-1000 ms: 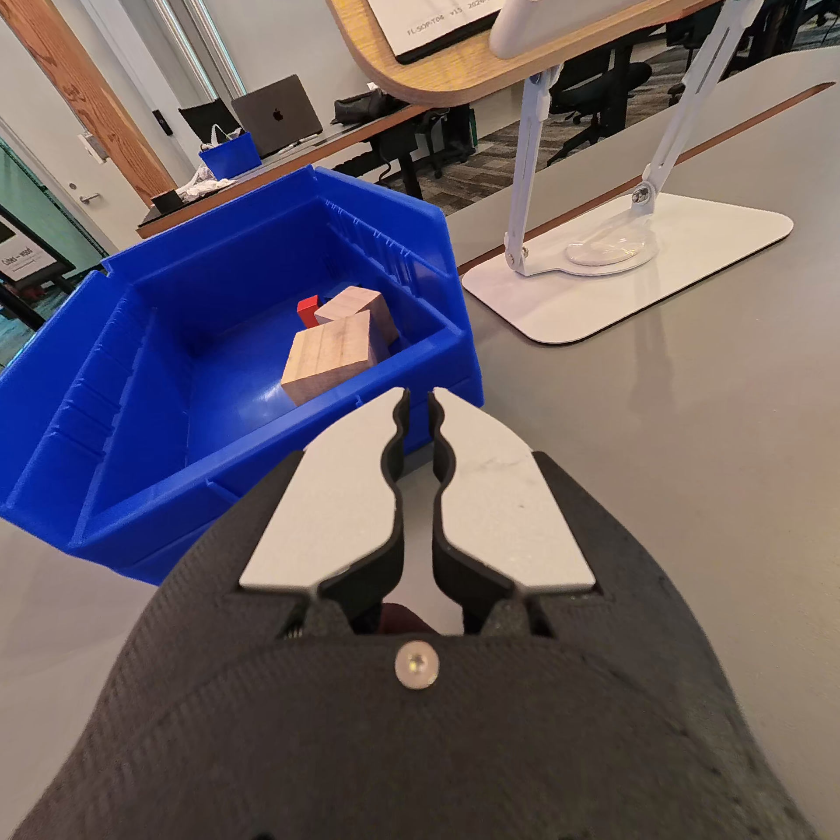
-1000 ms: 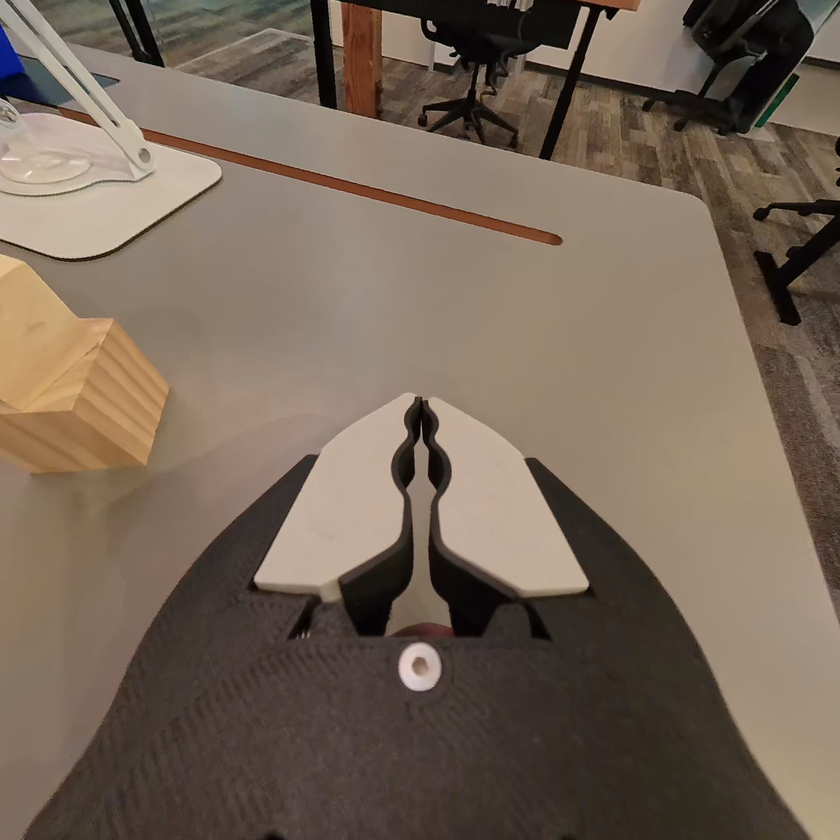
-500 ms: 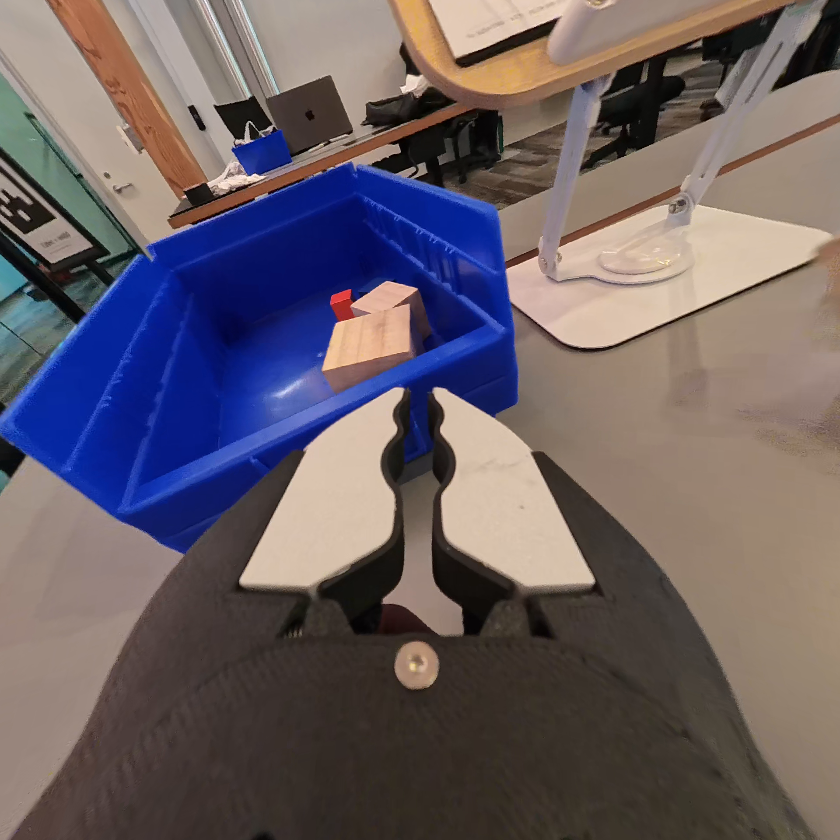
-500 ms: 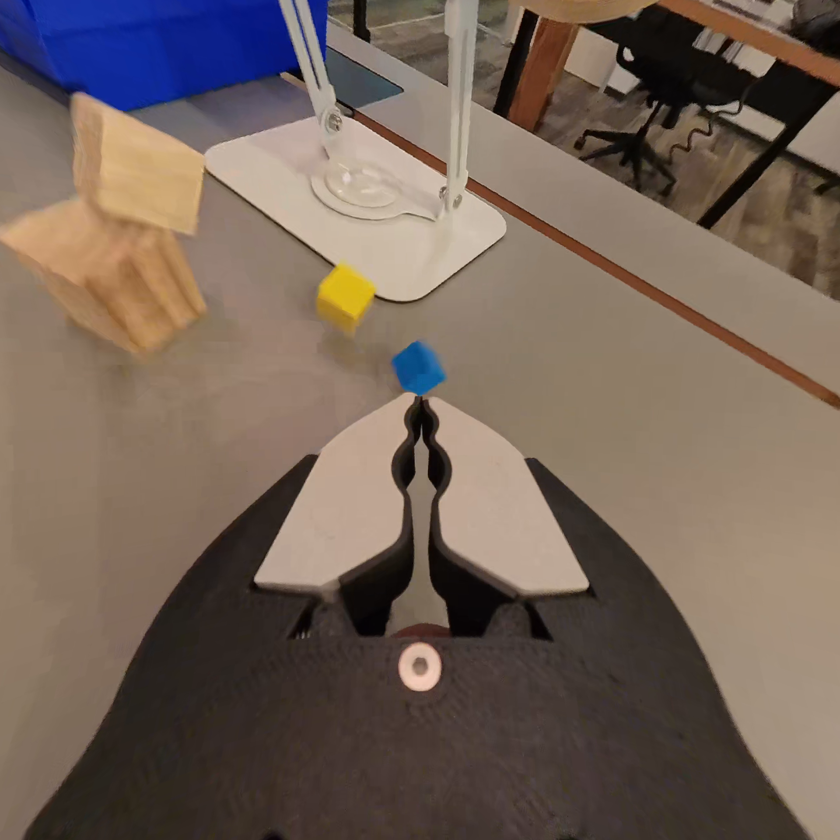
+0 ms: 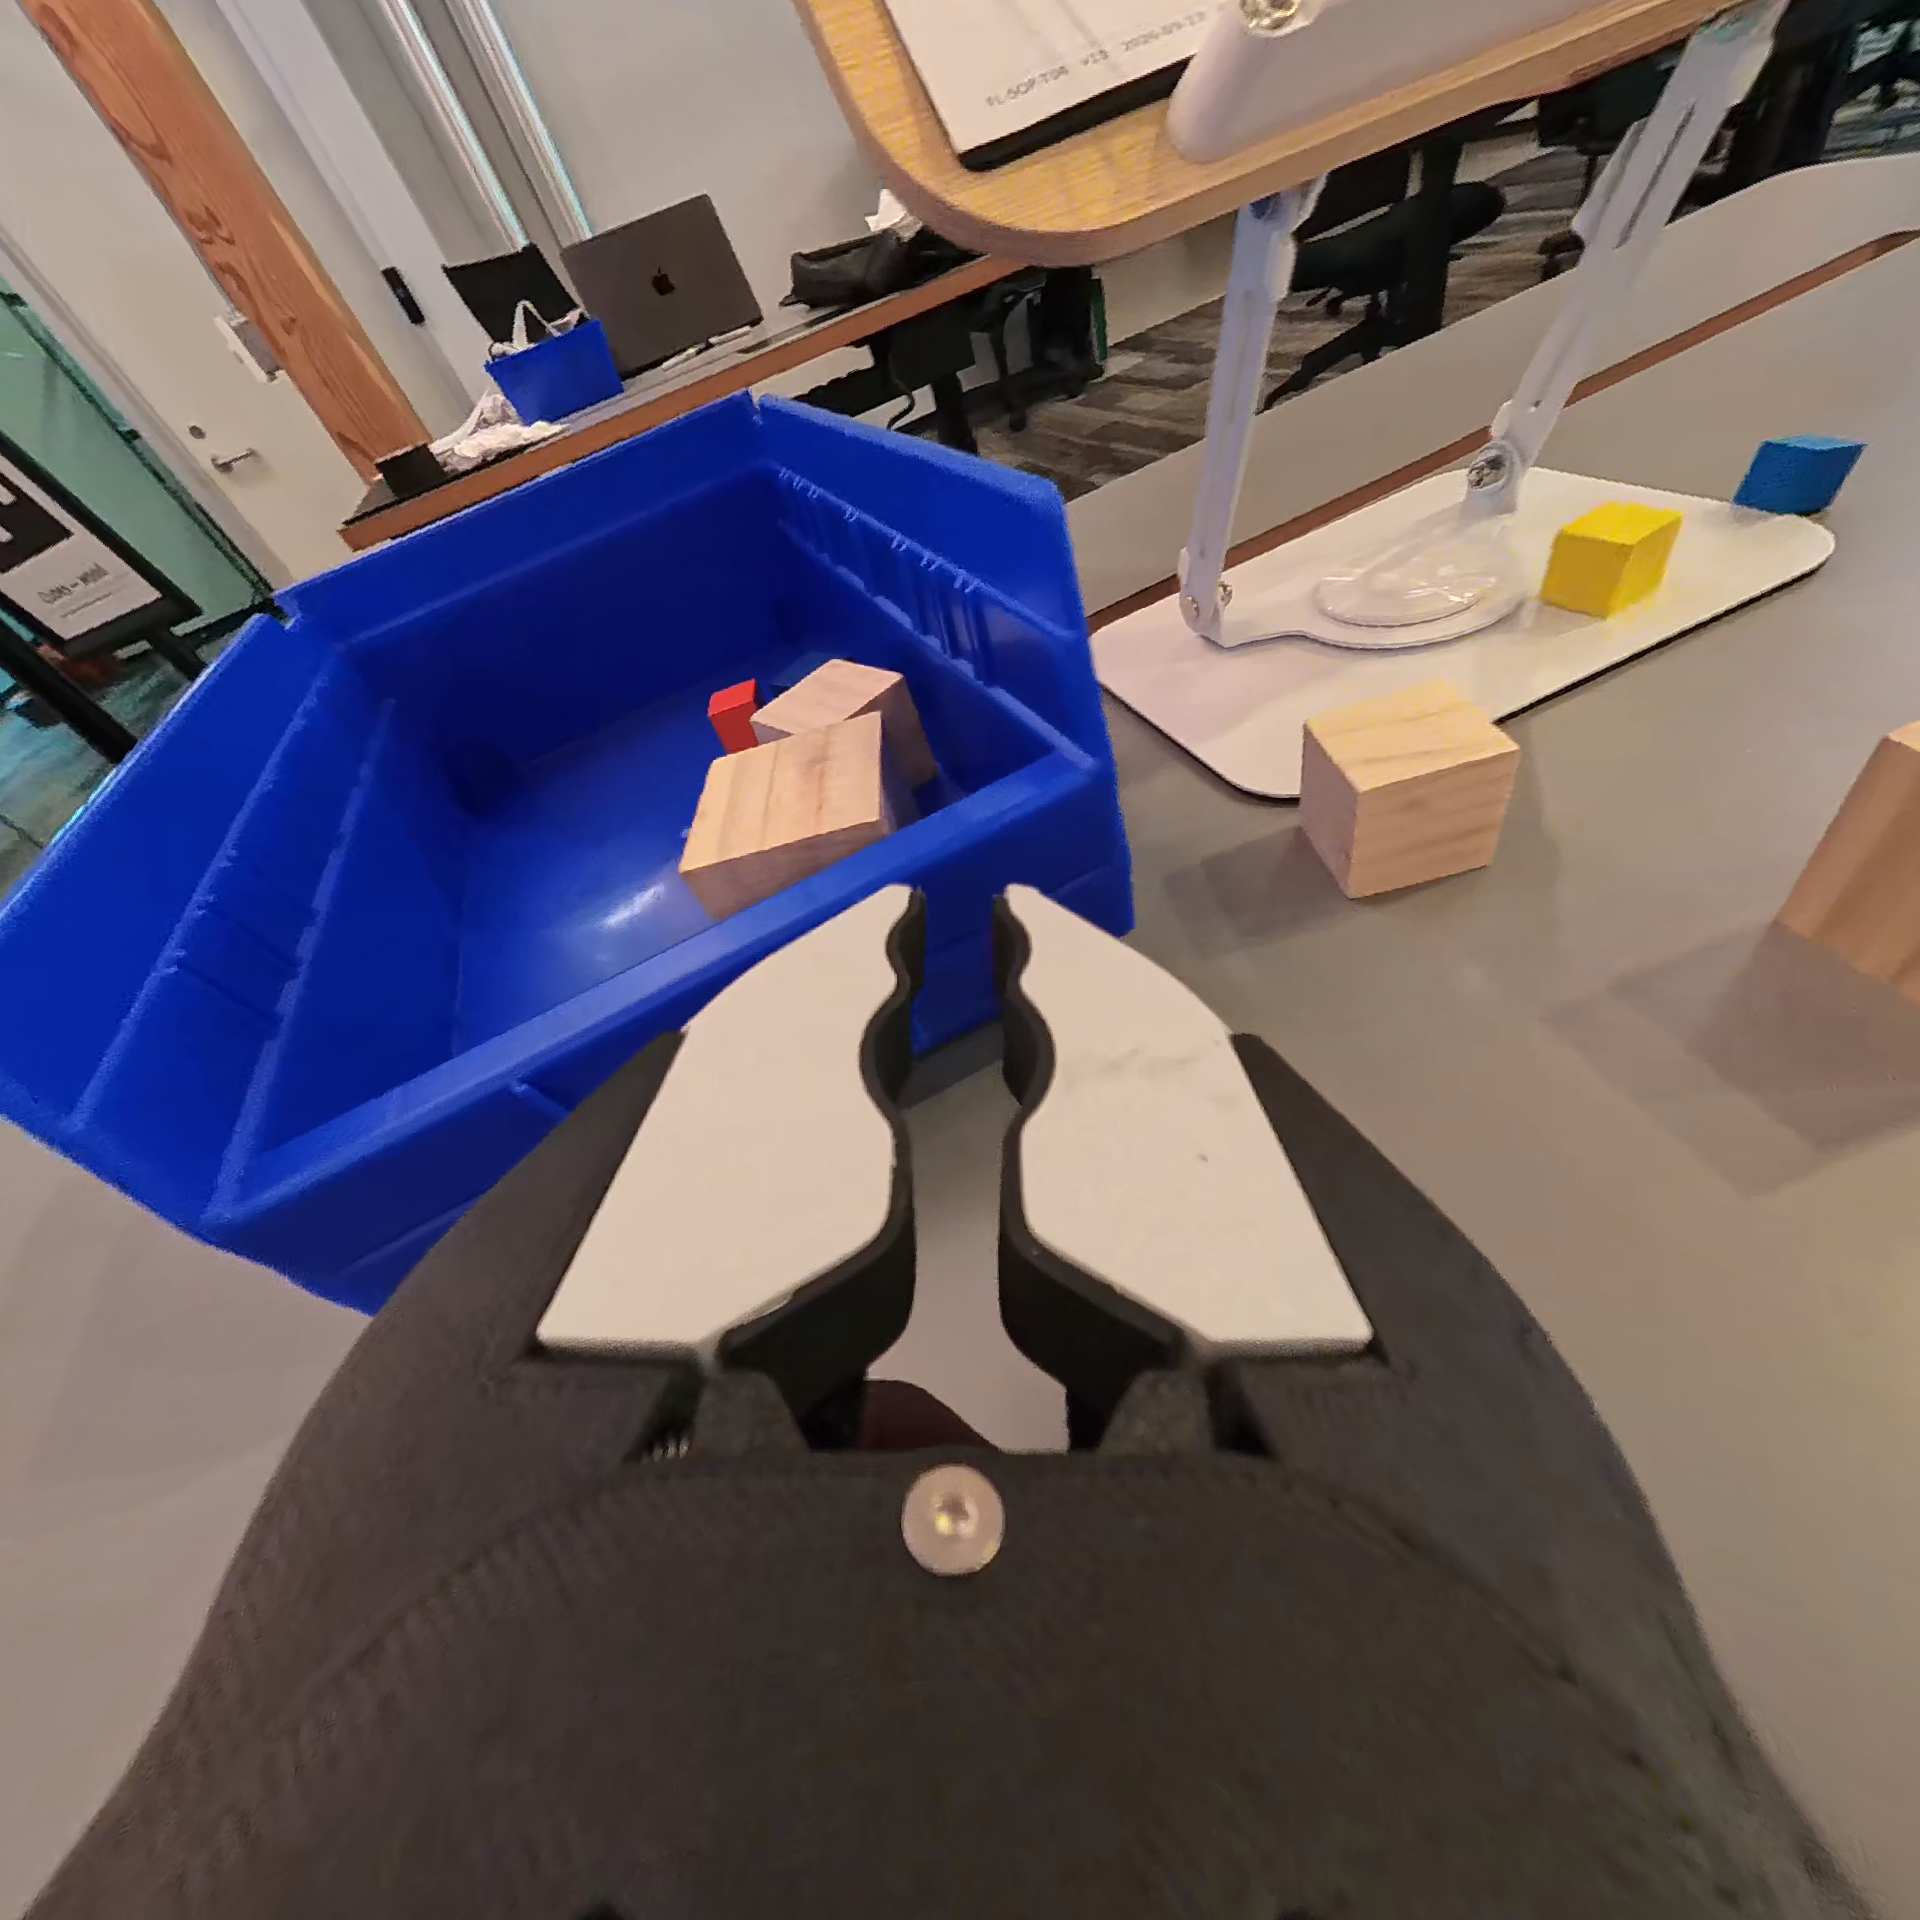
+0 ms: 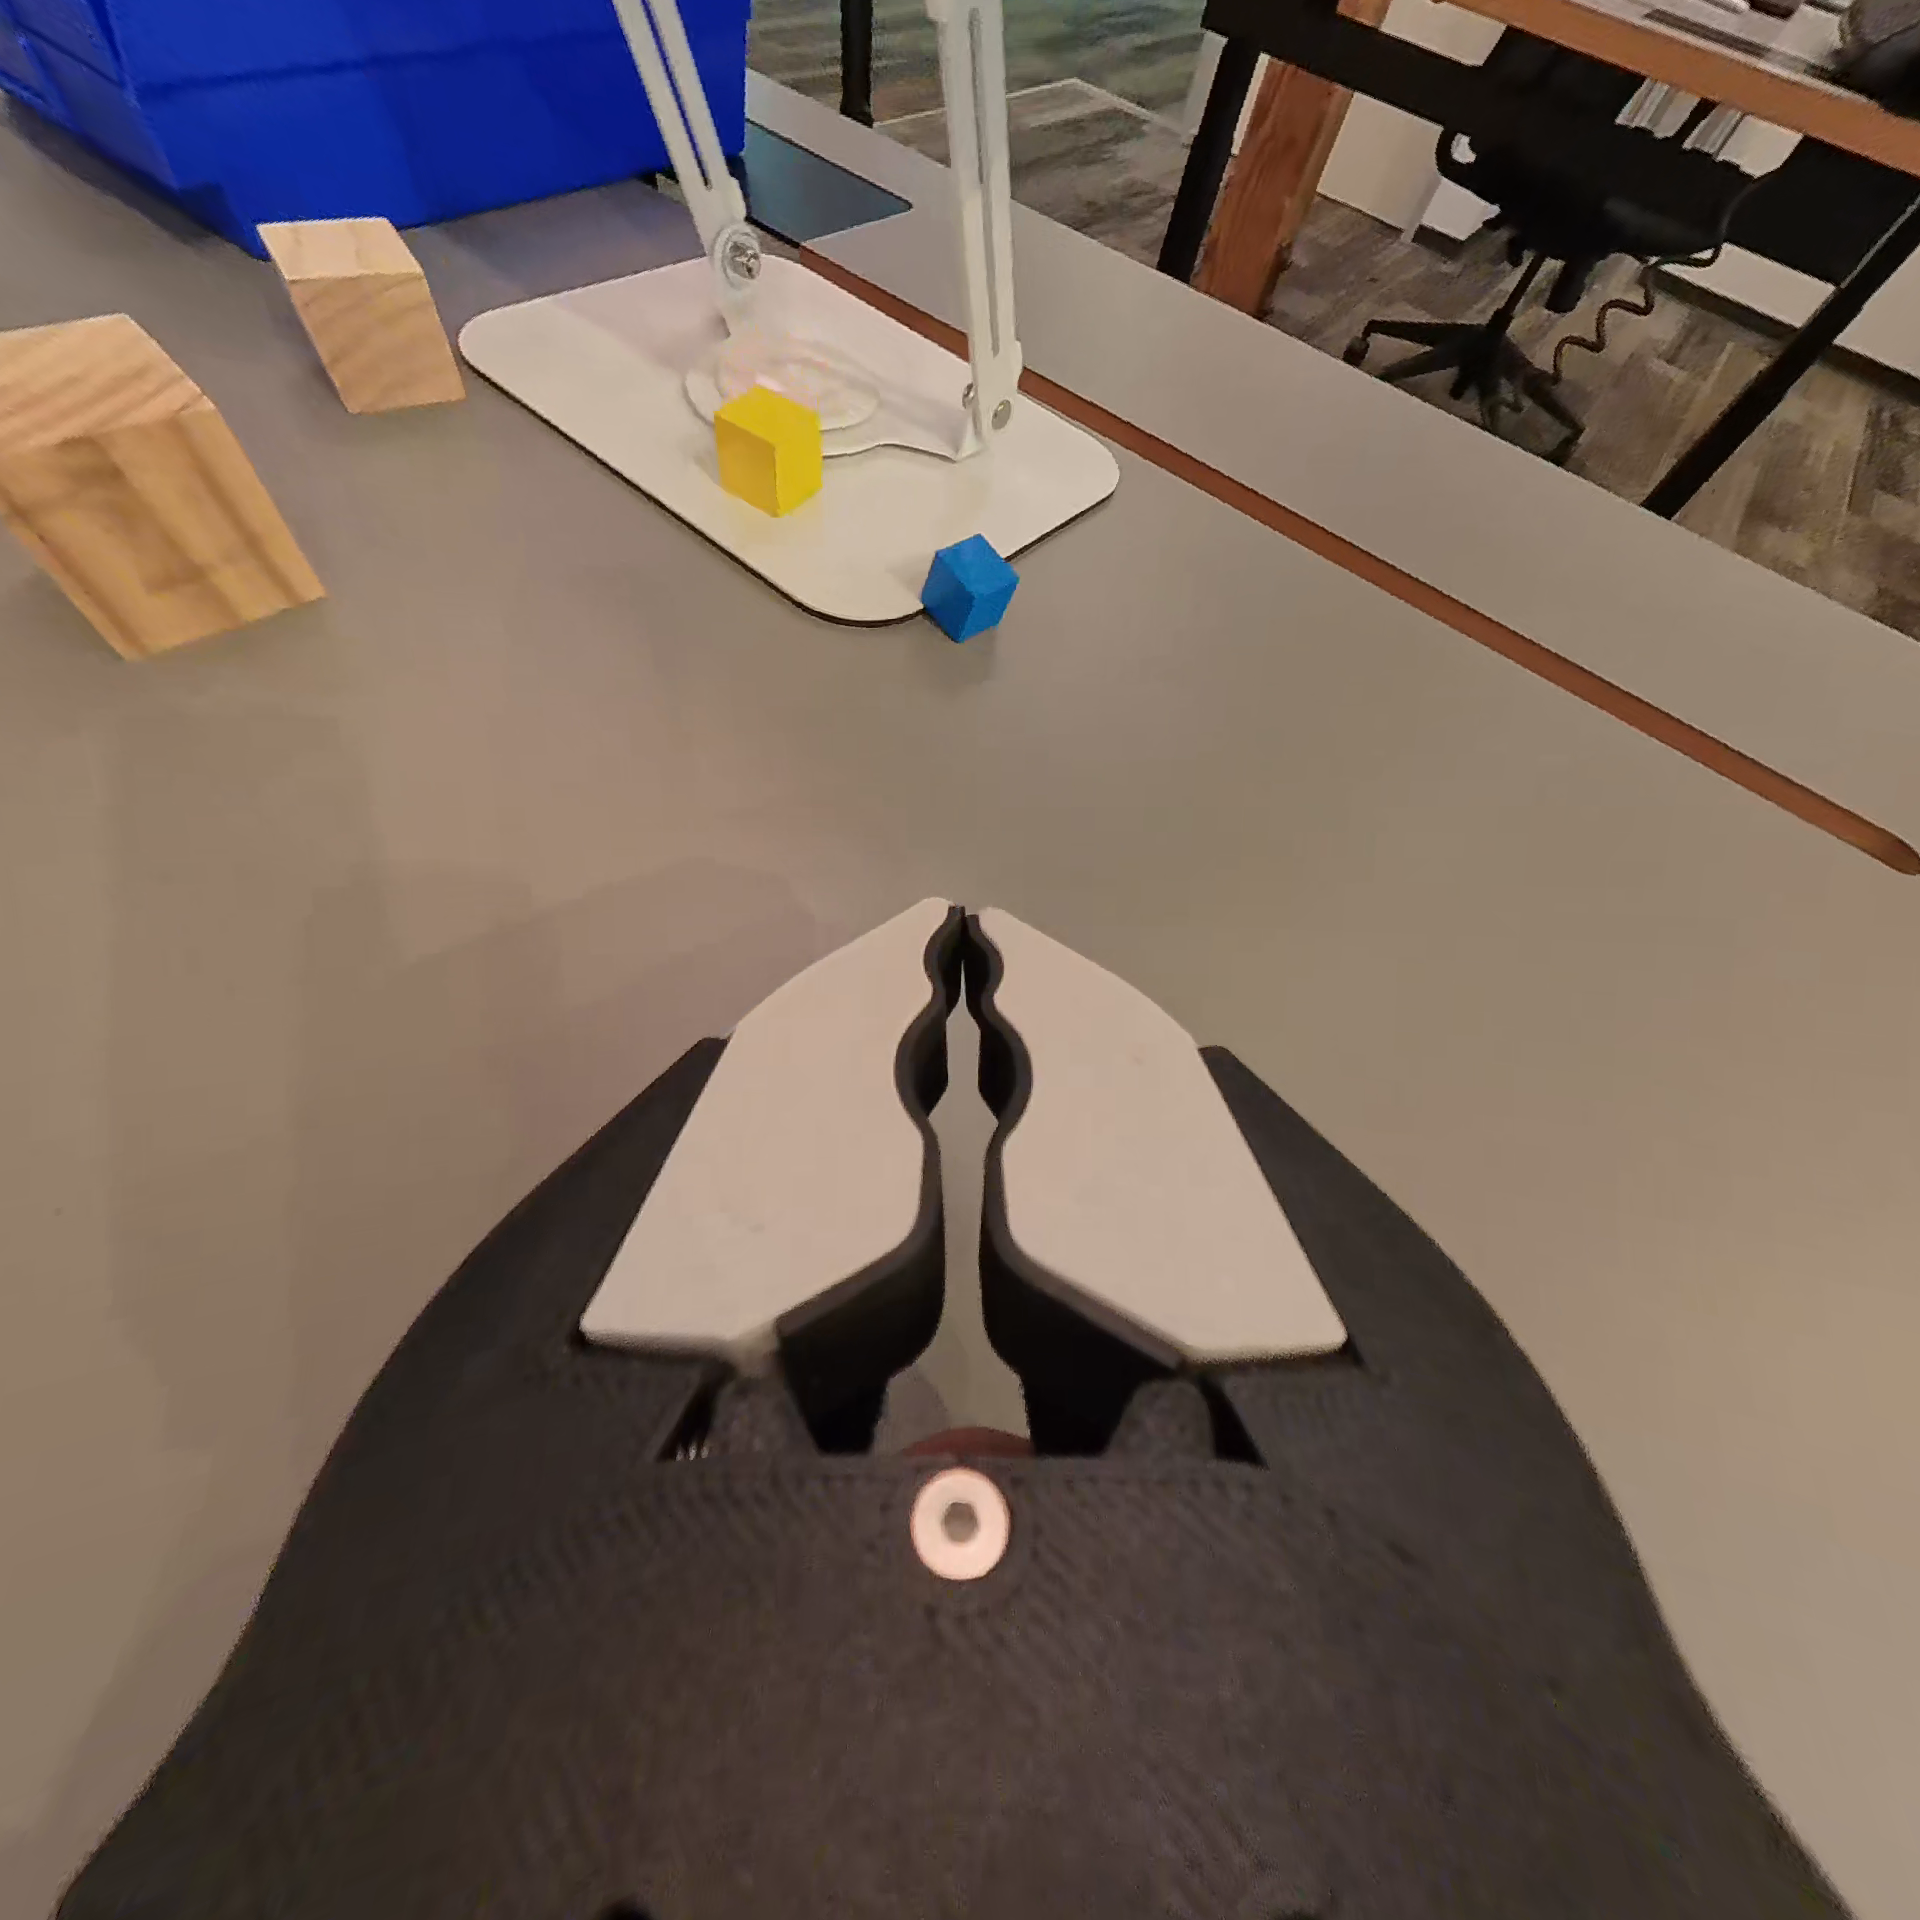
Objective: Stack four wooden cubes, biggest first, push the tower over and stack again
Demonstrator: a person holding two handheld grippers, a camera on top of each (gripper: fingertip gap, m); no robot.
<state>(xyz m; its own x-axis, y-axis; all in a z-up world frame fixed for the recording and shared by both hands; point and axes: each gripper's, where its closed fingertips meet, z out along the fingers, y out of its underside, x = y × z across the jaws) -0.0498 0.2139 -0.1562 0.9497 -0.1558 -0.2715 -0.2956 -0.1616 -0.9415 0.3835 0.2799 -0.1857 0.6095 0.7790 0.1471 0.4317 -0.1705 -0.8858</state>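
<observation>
Four cubes lie scattered on the grey table. The biggest wooden cube point(image 6: 135, 488) rests at the left and shows at the right edge of the left wrist view point(image 5: 1870, 862). The medium wooden cube point(image 6: 364, 312) point(image 5: 1403, 800) sits beyond it. The yellow cube point(image 6: 769, 452) point(image 5: 1605, 556) rests on the white stand base. The small blue cube point(image 6: 968, 587) point(image 5: 1797, 475) sits at that base's edge. My right gripper point(image 6: 958, 914) is shut and empty, well short of the blue cube. My left gripper point(image 5: 956, 904) is empty with its tips a narrow gap apart, in front of the blue bin.
The blue bin point(image 5: 312, 831) holds two wooden blocks point(image 5: 795, 821) and a small red cube point(image 5: 732, 712). The white stand base point(image 6: 623, 353) with two slanted arms stands behind the cubes. A brown slot point(image 6: 1455, 623) runs across the table. Office chairs and desks stand beyond. The grippers' ends are close to 45 cm from one another.
The stacked cubes toppled and scattered; the yellow and blue cubes tumbled and came to rest at the white base. My right gripper swung left and drew back. The left view shifted right.
</observation>
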